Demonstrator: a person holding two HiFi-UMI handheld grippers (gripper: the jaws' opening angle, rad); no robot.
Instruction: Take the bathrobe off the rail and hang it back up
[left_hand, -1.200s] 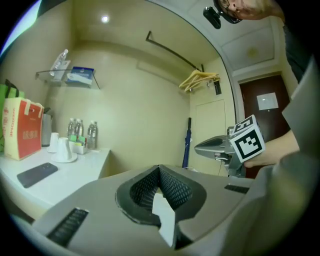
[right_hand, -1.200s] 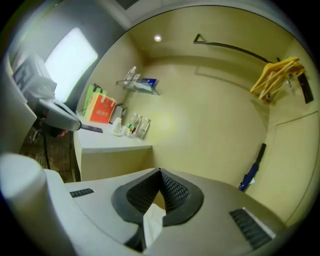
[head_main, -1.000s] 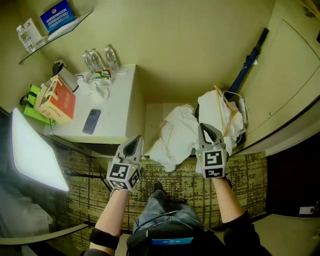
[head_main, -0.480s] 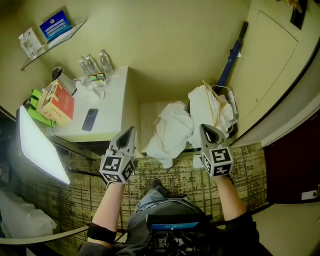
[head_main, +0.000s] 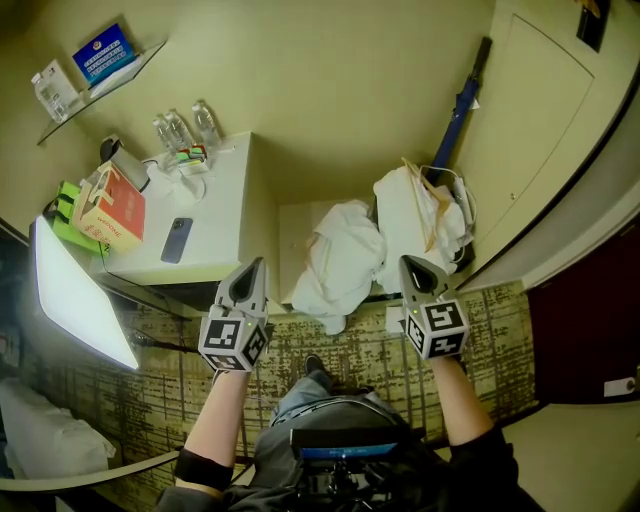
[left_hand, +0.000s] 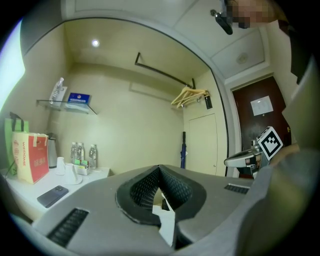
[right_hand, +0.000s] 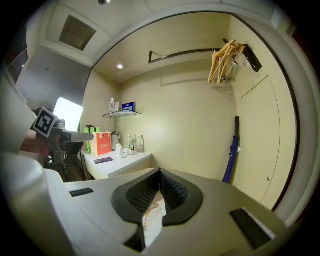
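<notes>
Pale yellow walls are enclosing an alcove where the rail (right_hand: 182, 52) is carrying only bare wooden hangers (right_hand: 225, 60). The bathrobe (head_main: 340, 255) is lying heaped on the low shelf (head_main: 295, 225) beside the white surface (head_main: 215, 235). The left gripper (head_main: 254, 268) and right gripper (head_main: 411, 266) are hovering above it, both closed and empty. Opening one over a collar fold (not a loose sleeve) is looking wisest. The red bag (left_hand: 30, 155) is seemingly reading WELCOME, while the blue card (head_main: 103, 50) is staying illegible.

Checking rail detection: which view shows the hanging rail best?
Right gripper view: the rail runs across the frame in full, with wooden hangers bunched at its right end. Left gripper view shows it too, but smaller and at a slant. Head view looks down and misses it.
</notes>
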